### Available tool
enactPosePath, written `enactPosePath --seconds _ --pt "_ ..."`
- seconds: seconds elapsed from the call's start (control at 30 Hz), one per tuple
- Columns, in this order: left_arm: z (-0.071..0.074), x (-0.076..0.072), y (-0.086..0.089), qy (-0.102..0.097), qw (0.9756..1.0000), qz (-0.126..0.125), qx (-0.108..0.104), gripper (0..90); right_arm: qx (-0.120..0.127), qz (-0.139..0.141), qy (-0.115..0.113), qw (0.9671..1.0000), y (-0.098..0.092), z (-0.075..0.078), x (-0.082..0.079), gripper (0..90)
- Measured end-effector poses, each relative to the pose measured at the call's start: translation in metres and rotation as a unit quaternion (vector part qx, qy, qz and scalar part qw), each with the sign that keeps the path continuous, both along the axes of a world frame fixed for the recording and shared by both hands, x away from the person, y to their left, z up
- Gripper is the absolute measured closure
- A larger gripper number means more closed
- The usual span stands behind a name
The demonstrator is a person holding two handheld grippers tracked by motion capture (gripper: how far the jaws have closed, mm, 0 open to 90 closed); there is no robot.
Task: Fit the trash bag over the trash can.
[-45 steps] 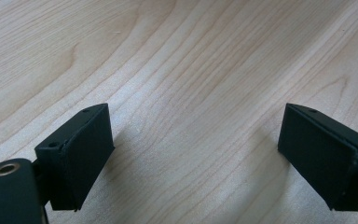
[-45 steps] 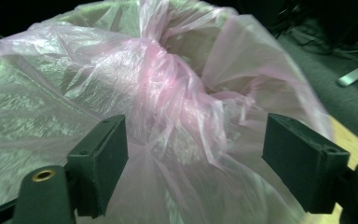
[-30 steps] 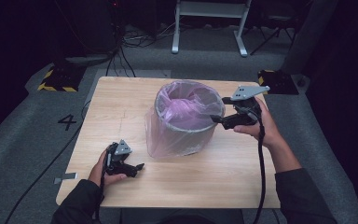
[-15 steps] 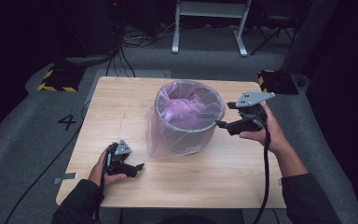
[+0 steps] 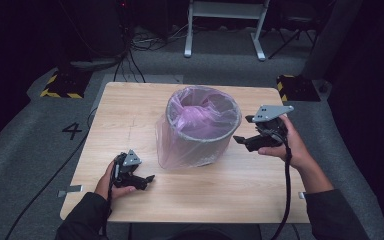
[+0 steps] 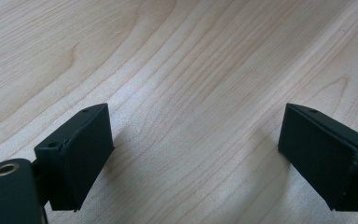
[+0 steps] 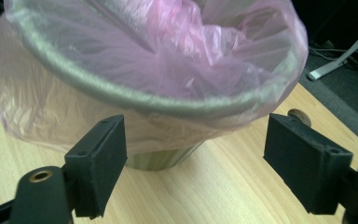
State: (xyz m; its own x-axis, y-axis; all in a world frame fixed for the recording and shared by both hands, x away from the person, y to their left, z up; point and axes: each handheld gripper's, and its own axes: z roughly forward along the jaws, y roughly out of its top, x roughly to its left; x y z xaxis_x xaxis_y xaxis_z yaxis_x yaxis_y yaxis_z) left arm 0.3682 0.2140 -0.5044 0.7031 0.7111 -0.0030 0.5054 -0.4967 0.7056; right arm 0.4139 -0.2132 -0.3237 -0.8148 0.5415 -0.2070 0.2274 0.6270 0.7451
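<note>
Grey bin (image 5: 203,131) upright at mid-table, pink bag liner (image 5: 200,114) draped over its rim

A light wooden table (image 5: 130,107) with rounded corners stands on a grey carpeted floor (image 5: 30,145). The room around it is dark, with the light falling mainly on the tabletop. A white number 4 (image 5: 72,131) is marked on the floor left of the table. Black cables (image 5: 130,55) trail across the floor behind it. Two blocks with yellow-and-black hazard stripes (image 5: 60,86) sit at the far corners. The legs of a white metal stand (image 5: 225,27) rise at the back.
</note>
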Motion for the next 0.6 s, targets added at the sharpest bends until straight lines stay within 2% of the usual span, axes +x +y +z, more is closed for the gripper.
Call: enactPosePath --seconds 0.13,0.27,0.3,0.43,0.6 --pt "0.000 0.000 0.000 -0.001 1.0000 0.000 -0.001 9.9 -0.012 0.003 0.004 0.9999 0.000 -0.005 -0.002 21.2" --pt "0.000 0.000 0.000 0.000 1.0000 0.000 -0.001 9.9 -0.019 -0.005 0.011 0.9997 -0.001 -0.016 -0.002 21.6" --pt "0.000 0.000 0.000 0.000 1.0000 0.000 -0.001 9.9 -0.027 -0.007 0.018 0.9995 -0.002 -0.024 -0.002 21.7" --pt "0.000 0.000 0.000 -0.001 1.0000 0.000 -0.001 9.8 -0.045 -0.010 0.027 0.9986 -0.001 -0.040 -0.004 21.7" --pt "0.000 0.000 0.000 0.001 1.0000 0.001 -0.002 9.8 -0.057 -0.015 0.041 0.9974 -0.003 -0.057 -0.005 21.7"
